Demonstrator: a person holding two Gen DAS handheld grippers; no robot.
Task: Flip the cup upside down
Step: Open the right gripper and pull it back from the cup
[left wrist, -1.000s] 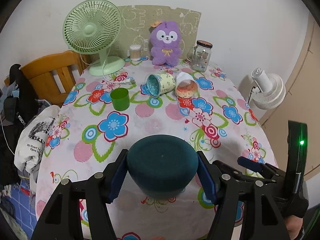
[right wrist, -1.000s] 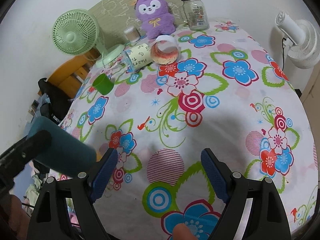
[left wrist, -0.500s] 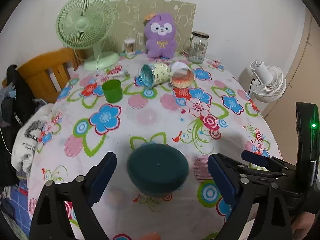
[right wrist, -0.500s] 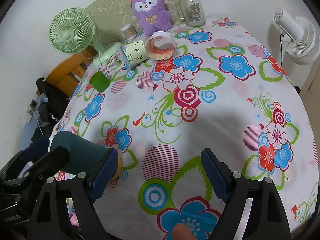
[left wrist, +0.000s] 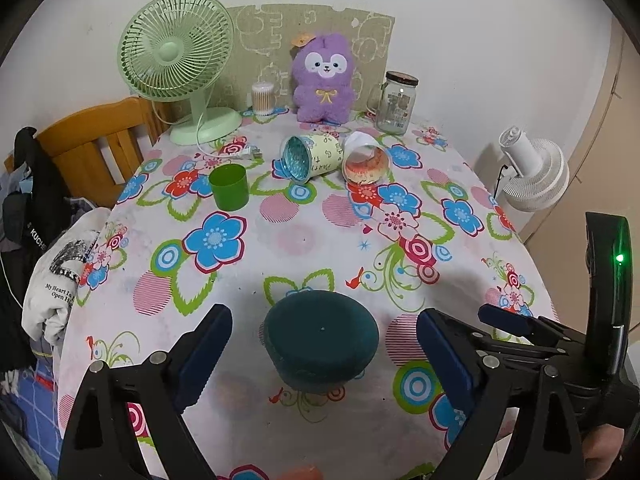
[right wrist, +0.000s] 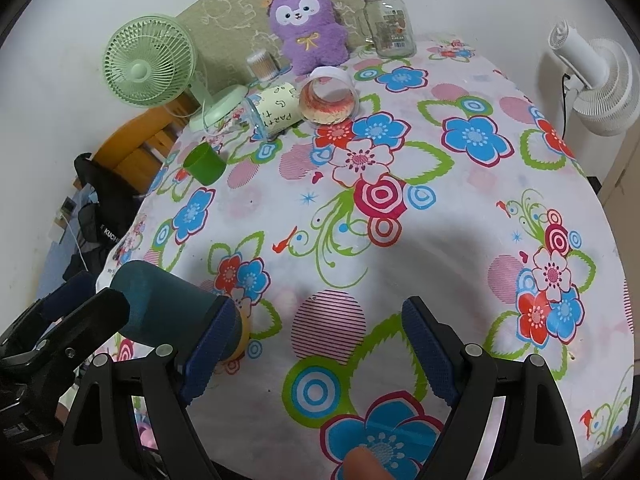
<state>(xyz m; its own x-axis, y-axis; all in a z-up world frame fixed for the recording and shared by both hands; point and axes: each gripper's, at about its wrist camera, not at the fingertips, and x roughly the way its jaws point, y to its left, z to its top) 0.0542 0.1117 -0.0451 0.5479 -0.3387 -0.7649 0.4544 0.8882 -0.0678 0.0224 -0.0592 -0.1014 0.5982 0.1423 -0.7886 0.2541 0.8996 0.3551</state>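
A dark teal cup (left wrist: 321, 340) stands upside down on the flowered tablecloth (left wrist: 280, 248) near the front edge, its flat base up. My left gripper (left wrist: 322, 354) is open, its blue pads well apart on either side of the cup and not touching it. In the right wrist view the same cup (right wrist: 168, 312) shows at the lower left, partly behind the left gripper's finger. My right gripper (right wrist: 314, 348) is open and empty over the tablecloth (right wrist: 400, 248), to the right of the cup.
A green cup (left wrist: 229, 186) stands upright mid-left. A patterned cup (left wrist: 312, 158) and a clear cup (left wrist: 366, 162) lie on their sides further back. A green fan (left wrist: 178, 60), purple plush (left wrist: 322, 76) and glass jar (left wrist: 396, 102) stand at the back. A wooden chair (left wrist: 92, 140) is at the left.
My left gripper has opened and let go of the teal cup, which now stands upside down on the table. The left gripper has drawn back slightly. The right gripper has barely moved.
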